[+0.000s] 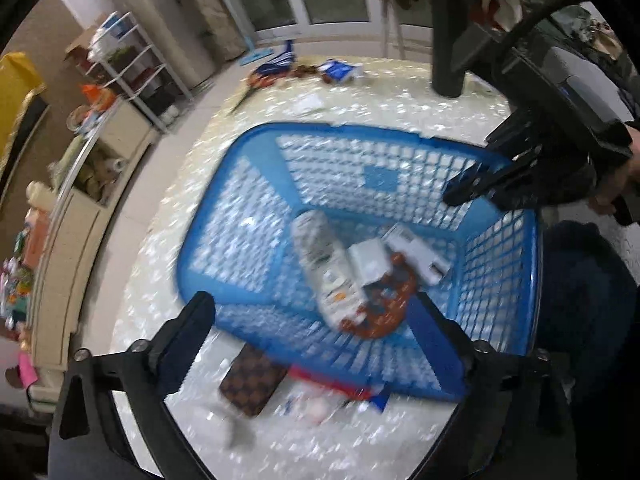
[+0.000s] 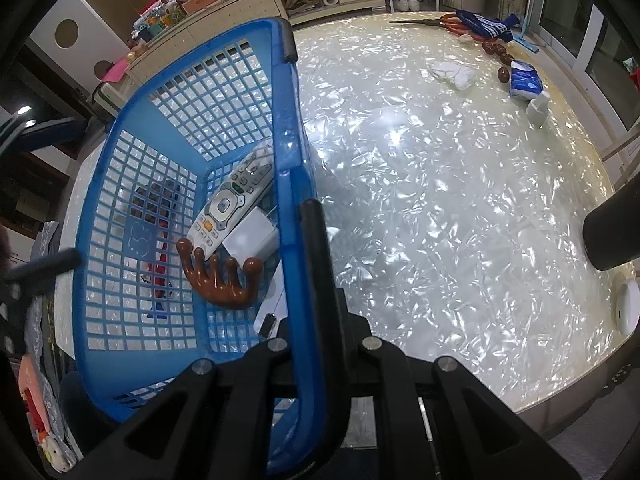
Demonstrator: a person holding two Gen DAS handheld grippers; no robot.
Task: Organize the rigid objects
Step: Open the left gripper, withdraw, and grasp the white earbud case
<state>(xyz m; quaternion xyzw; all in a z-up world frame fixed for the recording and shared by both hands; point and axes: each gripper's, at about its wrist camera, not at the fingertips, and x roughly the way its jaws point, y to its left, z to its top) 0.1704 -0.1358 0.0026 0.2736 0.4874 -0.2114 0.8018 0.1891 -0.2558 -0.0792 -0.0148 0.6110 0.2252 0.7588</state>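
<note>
Pearly, glossy tabletop (image 1: 160, 280) fills the left wrist view, with shelving and a window behind, and a blue basket (image 1: 248, 160) stands on it. Left tool (image 1: 320, 344) hangs above the basket's near wall with its fingers wide apart and nothing between them. Inside the basket lie a white remote control (image 1: 324, 268), a white charger block (image 1: 370, 264) and a brown comb (image 1: 394, 308), all blurred. Outside, just beside the near wall, rest a brown checkered wallet (image 1: 254, 380) and some red, white and blue items too smeared to name. From the right wrist view, the right tool (image 2: 312, 240) is clamped on the basket's rim (image 2: 294, 184), its fingers together on the blue plastic, steadying it. The remote (image 2: 228, 204), charger (image 2: 252, 240) and comb (image 2: 218, 280) sit close together on the basket floor, touching. Far across the tabletop remain red-handled scissors (image 2: 436, 22), a tissue pack (image 2: 526, 84), a small white container (image 2: 538, 108) and crumpled tissue (image 2: 452, 72). By my reckoning the job is part done: three rigid pieces are binned, while the wallet and perhaps the scissors and container still wait outside.
</note>
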